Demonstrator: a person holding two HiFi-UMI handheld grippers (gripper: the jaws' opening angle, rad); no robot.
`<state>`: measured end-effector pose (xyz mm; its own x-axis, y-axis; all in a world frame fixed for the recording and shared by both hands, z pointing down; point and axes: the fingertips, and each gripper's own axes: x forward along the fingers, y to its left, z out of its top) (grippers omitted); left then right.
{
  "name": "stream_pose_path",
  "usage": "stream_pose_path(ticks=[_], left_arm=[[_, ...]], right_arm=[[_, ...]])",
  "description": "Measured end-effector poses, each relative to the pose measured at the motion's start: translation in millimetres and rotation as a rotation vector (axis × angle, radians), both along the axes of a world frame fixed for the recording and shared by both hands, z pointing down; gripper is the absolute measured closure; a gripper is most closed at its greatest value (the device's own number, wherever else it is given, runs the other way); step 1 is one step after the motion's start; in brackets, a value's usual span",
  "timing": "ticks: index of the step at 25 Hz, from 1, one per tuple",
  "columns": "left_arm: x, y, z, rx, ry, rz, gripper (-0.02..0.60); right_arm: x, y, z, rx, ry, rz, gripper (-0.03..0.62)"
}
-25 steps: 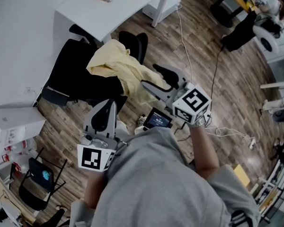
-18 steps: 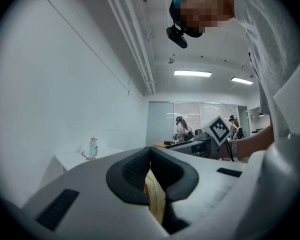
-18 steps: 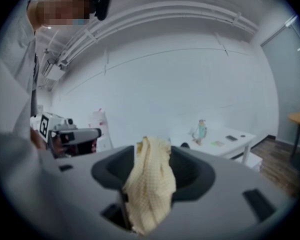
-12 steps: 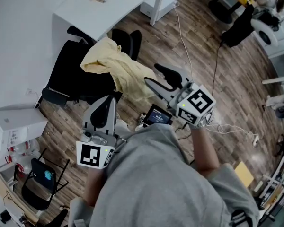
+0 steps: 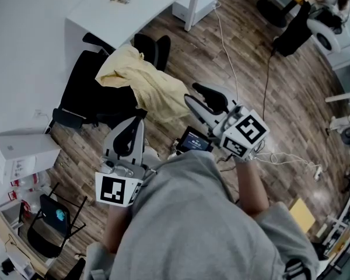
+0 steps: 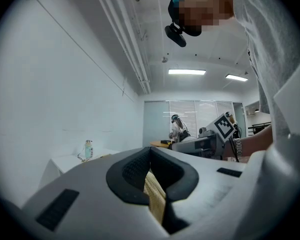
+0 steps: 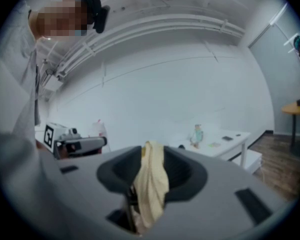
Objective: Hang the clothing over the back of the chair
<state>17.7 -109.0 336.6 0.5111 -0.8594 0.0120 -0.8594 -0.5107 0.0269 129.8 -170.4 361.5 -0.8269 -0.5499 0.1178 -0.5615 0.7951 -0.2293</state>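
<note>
Garment count: one, pale yellow garment [image 5: 143, 83], crumpled and creased, draped in a loose heap across the single black chair [image 5: 87, 95] beside one white table [image 5: 105, 13]. Tools: two. The left tool [image 5: 137, 121] is clenched on a flat fold of it. The right tool [image 5: 197, 97], its jaws just closing, pinches a bunched fold.

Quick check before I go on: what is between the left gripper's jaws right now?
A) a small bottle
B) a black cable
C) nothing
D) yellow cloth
D: the left gripper view shows a strip of yellow cloth pinched between the closed jaws of the left gripper.
</note>
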Motion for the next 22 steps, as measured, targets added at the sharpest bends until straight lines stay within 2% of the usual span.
stream_pose_path(ticks=[10,22], left_arm=[[14.4,10.1,1.3,-0.02,-0.003,-0.003,0.549],[24.6,18.0,-2.8,0.025,-0.017,0.009,0.549]], right_arm=[[13.6,21.3,0.3,-0.002,-0.012,-0.008,0.481],[27.3,39.9,1.8,-0.008,-0.031,0.022,0.534]])
